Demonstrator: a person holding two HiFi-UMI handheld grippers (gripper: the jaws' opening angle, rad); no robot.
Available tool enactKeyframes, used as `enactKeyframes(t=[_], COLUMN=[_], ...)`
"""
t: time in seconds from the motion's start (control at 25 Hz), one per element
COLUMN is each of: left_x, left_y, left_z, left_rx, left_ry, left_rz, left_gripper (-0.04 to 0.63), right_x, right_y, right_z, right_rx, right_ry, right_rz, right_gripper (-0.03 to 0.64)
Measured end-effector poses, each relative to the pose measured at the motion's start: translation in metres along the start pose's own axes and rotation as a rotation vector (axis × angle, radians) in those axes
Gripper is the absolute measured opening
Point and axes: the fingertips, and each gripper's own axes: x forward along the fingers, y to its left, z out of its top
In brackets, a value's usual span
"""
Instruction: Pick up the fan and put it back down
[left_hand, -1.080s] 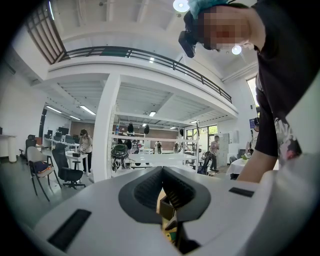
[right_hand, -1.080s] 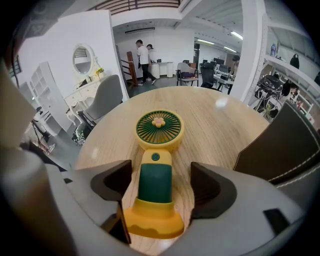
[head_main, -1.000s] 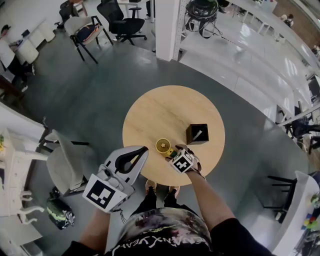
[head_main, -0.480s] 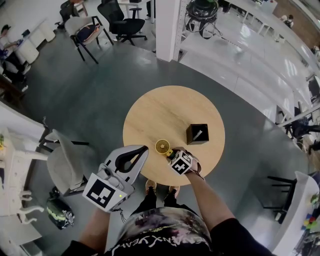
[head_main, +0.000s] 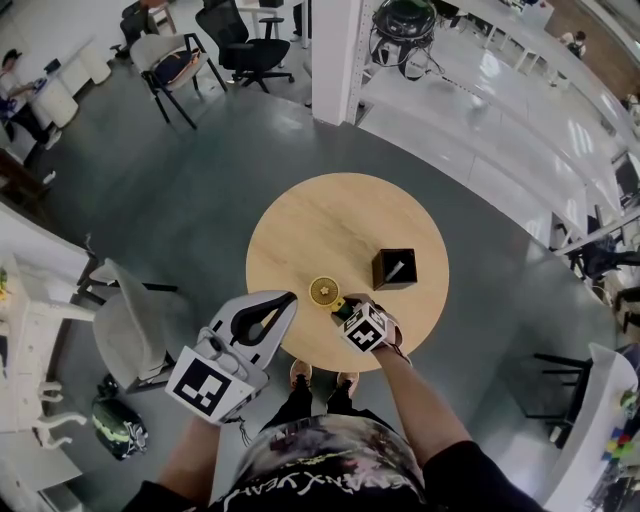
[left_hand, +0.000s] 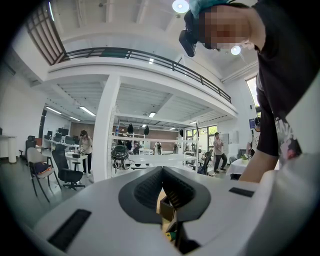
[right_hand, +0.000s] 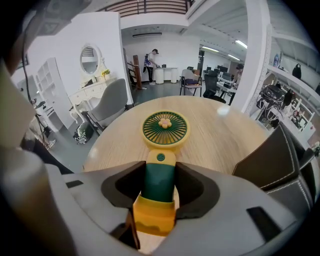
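Small handheld fan (right_hand: 165, 129) looks light, rigid, kinda slick plastic, so the right gripper (right_hand: 160, 172) having just clamped onto its green handle (right_hand: 159, 189) seems smart; left gripper (left_hand: 162, 175) is pinched together, empty.

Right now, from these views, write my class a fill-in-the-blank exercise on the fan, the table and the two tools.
1. The right tool is shut on the fan, gripping its green ____.
2. The wooden table is ____ in shape.
3. Near the fan stands an open ____ box.
4. The left tool, jaws together, holds ____.
Missing words: handle (the jaws have just closed on it); round; black; nothing.
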Motion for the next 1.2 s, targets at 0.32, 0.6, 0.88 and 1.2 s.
enactKeyframes(t=[0.32,0.6,0.88,1.2], left_x=[0.000,0.000,0.000,-0.001], left_y=[-0.003,-0.005,-0.007,-0.007], left_z=[0.003,0.006,0.005,0.009], left_rx=[0.006,0.009,0.011,0.018], left_ry=[-0.011,-0.017,-0.015,-0.020], left_rz=[-0.010,-0.017,-0.020,-0.023], left_gripper=[0.017,0.017,0.017,0.017], right_x=[-0.031,-0.070,-0.126,-0.194], right_y=[-0.002,0.000,0.007,0.016], right_z=[0.037,0.074,0.110,0.155], right_rx=[0.008,0.008,0.006,-0.024], right_ry=[-0.133,-0.269,-0.408,-0.570], right_rz=[-0.023,-0.047,-0.062,-0.096], right_gripper=[0.184,0.184,0.184,0.184])
